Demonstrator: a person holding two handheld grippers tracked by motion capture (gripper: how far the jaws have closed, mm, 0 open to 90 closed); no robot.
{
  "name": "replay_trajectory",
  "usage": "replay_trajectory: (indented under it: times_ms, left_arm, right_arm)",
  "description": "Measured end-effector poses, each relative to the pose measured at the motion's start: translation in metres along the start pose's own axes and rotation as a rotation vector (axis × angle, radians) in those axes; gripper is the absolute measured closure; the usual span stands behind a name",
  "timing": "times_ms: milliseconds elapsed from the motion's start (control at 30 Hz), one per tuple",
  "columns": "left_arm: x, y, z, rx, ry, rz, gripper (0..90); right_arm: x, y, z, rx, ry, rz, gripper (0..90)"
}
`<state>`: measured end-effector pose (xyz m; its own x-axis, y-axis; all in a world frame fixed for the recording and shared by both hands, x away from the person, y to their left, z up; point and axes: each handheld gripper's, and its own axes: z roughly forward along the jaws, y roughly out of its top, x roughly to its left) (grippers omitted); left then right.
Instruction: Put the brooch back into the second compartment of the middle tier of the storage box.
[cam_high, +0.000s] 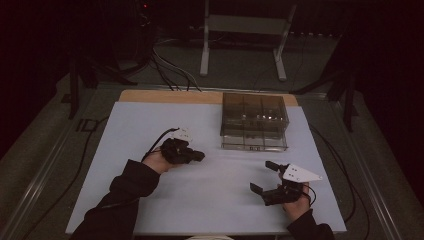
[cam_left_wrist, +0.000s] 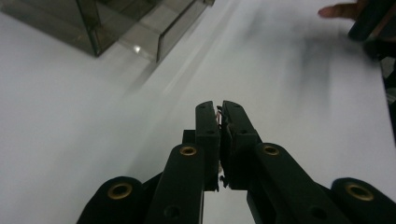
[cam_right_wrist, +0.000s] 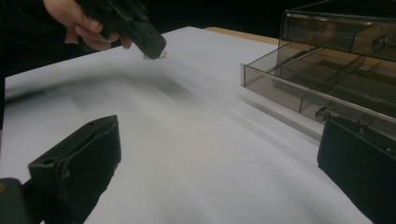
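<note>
Left tongs (cam_high: 199, 156) are pinched together on something tiny I cannot identify; right tongs (cam_high: 264, 177) gape wide, empty. The smoky drawer organizer (cam_high: 254, 121) lies beyond both, probably next.

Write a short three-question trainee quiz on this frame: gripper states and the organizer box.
1. True or false: the left gripper has its jaws closed together.
2. The right gripper is: A) wide open, B) shut on the box, C) inside a drawer.
3. Fill in: the smoky clear organizer box sits toward the table's ____ edge, as seen from the person.

Key: 1 true; 2 A; 3 far.
</note>
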<state>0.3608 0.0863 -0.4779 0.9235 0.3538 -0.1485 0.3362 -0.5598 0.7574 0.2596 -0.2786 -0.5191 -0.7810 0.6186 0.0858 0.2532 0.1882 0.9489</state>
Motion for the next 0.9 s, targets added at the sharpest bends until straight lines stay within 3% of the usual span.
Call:
replay_trajectory:
  times_ms: [900]
  left_arm:
    - [0.001, 0.046, -0.001, -0.031, -0.025, 0.009, 87.8]
  right_arm:
    - [0.0, 0.0, 0.0, 0.006, -0.003, -0.001, 0.0]
